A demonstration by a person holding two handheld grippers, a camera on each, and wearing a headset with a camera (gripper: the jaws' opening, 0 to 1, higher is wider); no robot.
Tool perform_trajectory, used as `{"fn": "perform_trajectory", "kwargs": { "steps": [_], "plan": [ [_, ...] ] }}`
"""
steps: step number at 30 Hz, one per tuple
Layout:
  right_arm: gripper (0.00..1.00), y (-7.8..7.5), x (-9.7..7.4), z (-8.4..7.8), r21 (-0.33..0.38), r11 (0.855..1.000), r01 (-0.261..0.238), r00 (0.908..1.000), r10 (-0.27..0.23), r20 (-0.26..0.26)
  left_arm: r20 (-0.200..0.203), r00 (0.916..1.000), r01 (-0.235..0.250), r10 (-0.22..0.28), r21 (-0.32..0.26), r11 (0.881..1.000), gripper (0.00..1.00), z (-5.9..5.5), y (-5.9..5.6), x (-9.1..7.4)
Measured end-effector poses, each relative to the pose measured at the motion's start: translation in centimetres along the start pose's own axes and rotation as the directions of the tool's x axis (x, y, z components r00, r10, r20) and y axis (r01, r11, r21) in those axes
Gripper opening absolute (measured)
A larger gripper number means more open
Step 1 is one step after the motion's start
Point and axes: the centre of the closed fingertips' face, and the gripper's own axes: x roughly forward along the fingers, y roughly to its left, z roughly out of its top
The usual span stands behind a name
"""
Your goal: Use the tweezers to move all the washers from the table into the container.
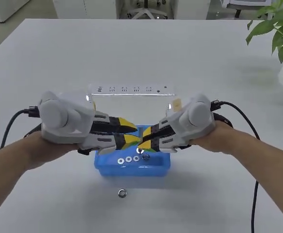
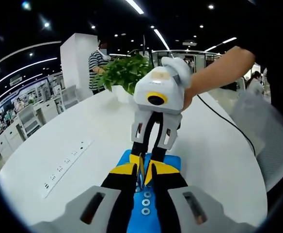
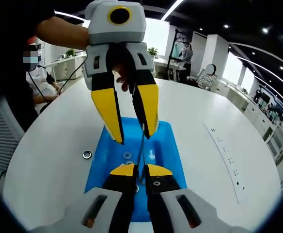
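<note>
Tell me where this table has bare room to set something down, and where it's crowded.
Free: the wide stretch of table beyond the power strip, out toward the plant, and the near edge either side of the loose washer, between the forearms. Crowded: over the blue container, where the left gripper and right gripper meet.

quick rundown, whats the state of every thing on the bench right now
left gripper: open, jaws apart around the tweezers' far end
right gripper: shut on the tweezers
tweezers: held above the container
container: open-topped, holding washers
washers in the container: lying flat in a row
washer on the table: flat, in front of the container, not yet moved
power strip: nothing plugged in
</note>
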Motion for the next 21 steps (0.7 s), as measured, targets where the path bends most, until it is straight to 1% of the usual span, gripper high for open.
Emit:
{"fn": "perform_trajectory", "kwargs": {
  "steps": [4, 9, 21],
  "plan": [
    [0.08, 0.01, 0.03, 0.01, -0.011, 1.0, -0.003, 1.0, 0.003, -0.003, -0.001, 1.0, 0.009, -0.009, 0.01, 1.0, 0.13, 0.08, 0.04, 0.28],
    [0.08, -0.01, -0.05, -0.02, -0.01, 1.0, -0.001, 1.0, 0.001, -0.001, 0.002, 1.0, 0.007, -0.007, 0.025, 1.0, 0.07, 0.28, 0.3, 0.47],
    [0.09, -0.11, -0.15, -0.04, -0.03, 1.0, 0.007, 0.9999, -0.007, -0.012, -0.011, 0.9998, 0.019, -0.019, 0.054, 0.998, 0.06, 0.34, 0.34, 0.43]
  ]
}}
